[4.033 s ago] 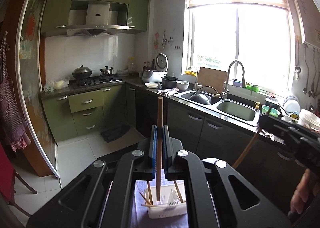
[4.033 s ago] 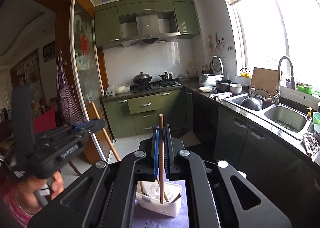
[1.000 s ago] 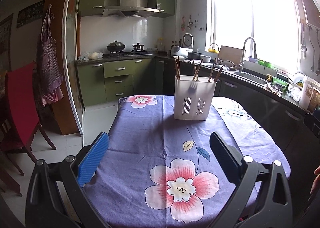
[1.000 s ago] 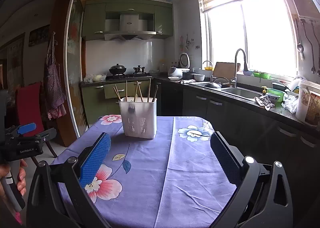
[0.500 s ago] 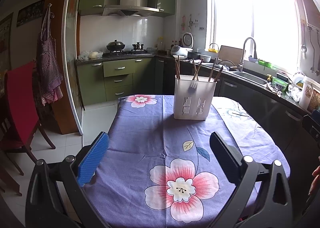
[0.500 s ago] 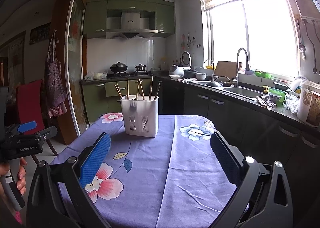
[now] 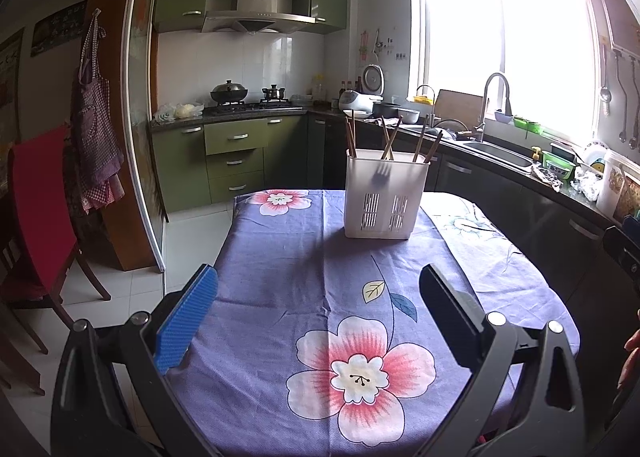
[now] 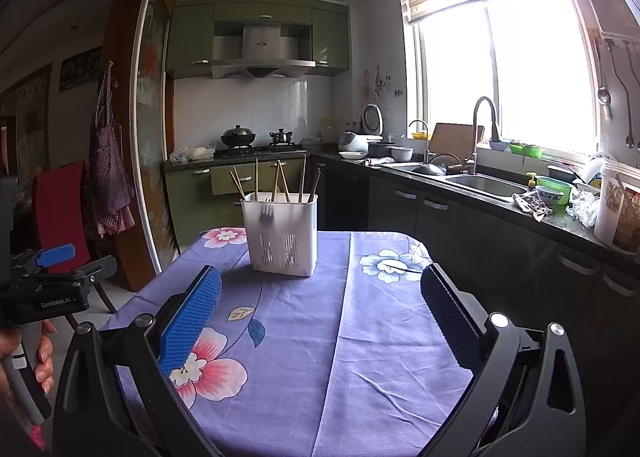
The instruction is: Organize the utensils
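Both the left gripper (image 7: 318, 317) and right gripper (image 8: 320, 309) hover spread wide, holding nothing. The white utensil holder (image 7: 385, 196) stands far across the floral tablecloth (image 7: 280, 277), chopsticks (image 8: 280, 179) upright inside (neither gripper looks clearly nearer).

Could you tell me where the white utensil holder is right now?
In both wrist views, the white utensil holder stands upright at the far end of the floral tablecloth, toward the stove.

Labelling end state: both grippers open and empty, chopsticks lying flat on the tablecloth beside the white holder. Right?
Not quite. The chopsticks stand upright inside the white holder, not flat on the tablecloth; the left wrist view shows it. Left gripper and right gripper are indeed open and empty.
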